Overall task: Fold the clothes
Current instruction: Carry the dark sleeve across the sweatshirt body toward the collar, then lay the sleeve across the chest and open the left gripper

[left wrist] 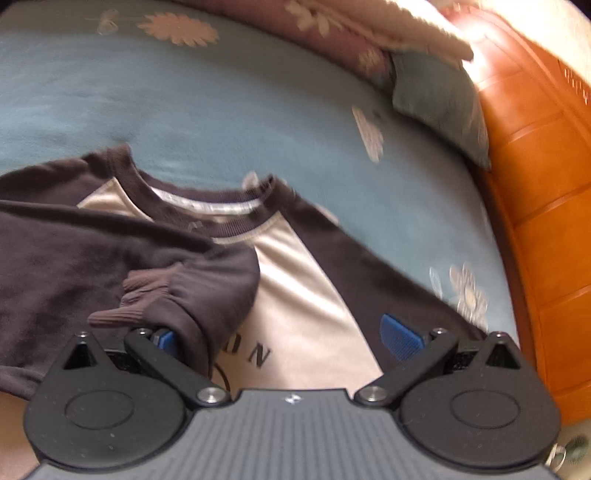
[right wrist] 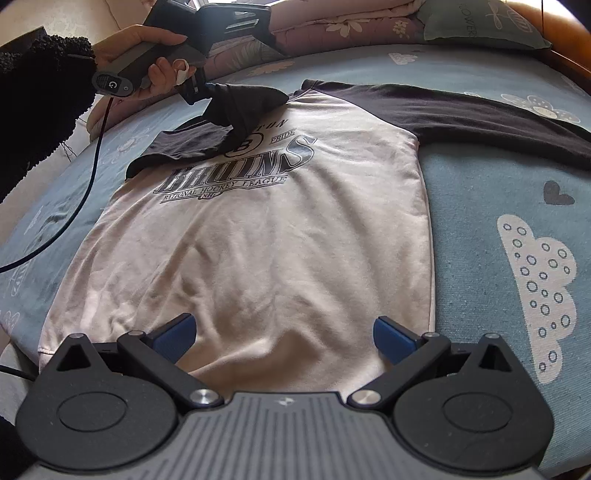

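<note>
Sweatshirt (right wrist: 258, 236): pale body with dark raglan sleeves, lying front-up and flat on the bed (right wrist: 480, 206); printed lettering across the chest.
Left sleeve (right wrist: 236, 107): folded in over the chest print, its cuff lifted clear of the sweatshirt's body.
Right sleeve (right wrist: 480, 114): stretched straight out from the sweatshirt's shoulder, flat on the bedsheet.
Left hand-held gripper (left wrist: 280, 339): fingers spread wide in its own view, the ribbed cuff (left wrist: 147, 295) draped against the left blue pad (left wrist: 168, 339); whether the cuff is truly pinched is hard to say, as the view is blurred.
Left hand (right wrist: 155, 59): wrapped round the gripper's handle above the sweatshirt's collar end, with a dark fuzzy cuff at the wrist.
Right hand-held gripper (right wrist: 284, 336): wide apart, holding nothing, hovering at the sweatshirt's hem.
Pillow (right wrist: 480, 22): grey-green, beyond the sweatshirt's collar, by the wooden headboard (left wrist: 535, 184).
Cable (right wrist: 85, 188): dark, trailing over the bed beside the sweatshirt's left edge.
</note>
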The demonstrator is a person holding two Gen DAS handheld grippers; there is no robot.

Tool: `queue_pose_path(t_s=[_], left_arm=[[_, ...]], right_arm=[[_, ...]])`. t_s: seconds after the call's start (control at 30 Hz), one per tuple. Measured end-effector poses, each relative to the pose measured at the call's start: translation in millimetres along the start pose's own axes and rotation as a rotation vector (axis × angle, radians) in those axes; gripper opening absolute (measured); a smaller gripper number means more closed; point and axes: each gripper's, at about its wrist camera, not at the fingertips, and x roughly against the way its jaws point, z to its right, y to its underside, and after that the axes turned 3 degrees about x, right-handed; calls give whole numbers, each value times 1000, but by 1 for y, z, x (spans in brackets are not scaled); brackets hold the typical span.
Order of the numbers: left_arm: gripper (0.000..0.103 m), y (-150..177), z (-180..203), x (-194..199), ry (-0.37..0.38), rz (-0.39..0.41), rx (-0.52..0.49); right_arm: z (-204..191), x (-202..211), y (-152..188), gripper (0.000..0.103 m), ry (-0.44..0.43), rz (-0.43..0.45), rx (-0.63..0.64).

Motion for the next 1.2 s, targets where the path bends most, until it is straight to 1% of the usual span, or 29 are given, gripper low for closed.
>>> queue_pose_path(t_s=[0.07, 0.13, 0.2, 0.27, 0.33, 0.37, 0.43, 0.5, 0.57, 0.6, 0.63, 0.73, 0.87, 0.97, 1.0, 1.07, 1.1, 1.2], left_arm=[[102, 1, 11, 2, -8, 31, -56], [102, 4, 22, 0, 36, 29, -86], [102, 8, 34, -1, 65, 58, -115], [102, 14, 49, -7, 83, 65, -185], [102, 27, 65, -17, 90, 44, -301], [102, 35, 75, -23, 70, 28, -383], [102, 58, 89, -38, -1, -15, -539], [102, 81, 97, -52, -63, -61, -665], [102, 98, 97, -59, -106, -80, -740], [102, 102, 95, -60, -114, -84, -753], [102, 104, 91, -59, -109, -88, -742], [102, 102, 77, -50, -55, -105, -649], [102, 93, 43, -25, 113, -140, -372], [102, 100, 14, -1, 222, -132, -209], [102, 104, 4, 8, 243, -123, -168], [102, 116, -13, 24, 234, -93, -142], [102, 122, -21, 32, 211, -76, -141], [102, 136, -43, 52, 78, -17, -169]], right_arm=[[1, -1, 0, 103, -3, -1, -6], [2, -2, 0, 103, -4, -2, -10], [1, -2, 1, 103, -4, -2, -11], [0, -3, 1, 103, -1, -4, -5], [0, -2, 2, 103, -1, -5, -3], [0, -2, 2, 103, -2, -5, -6], [1, -2, 2, 103, -6, -4, -13], [2, -2, 2, 103, -8, -3, -19], [2, -2, 2, 103, -7, -3, -17], [2, -2, 3, 103, -6, -4, -16], [1, -2, 3, 103, -5, -5, -14], [1, -2, 3, 103, -3, -7, -15], [1, -2, 2, 103, -3, -9, -22], [1, 0, 2, 103, -3, -12, -29], [2, 0, 1, 103, -2, -13, -32], [2, 3, -1, 103, 1, -15, -38], [2, 5, -3, 103, 5, -14, -39], [1, 10, -11, 103, 37, -7, -27]])
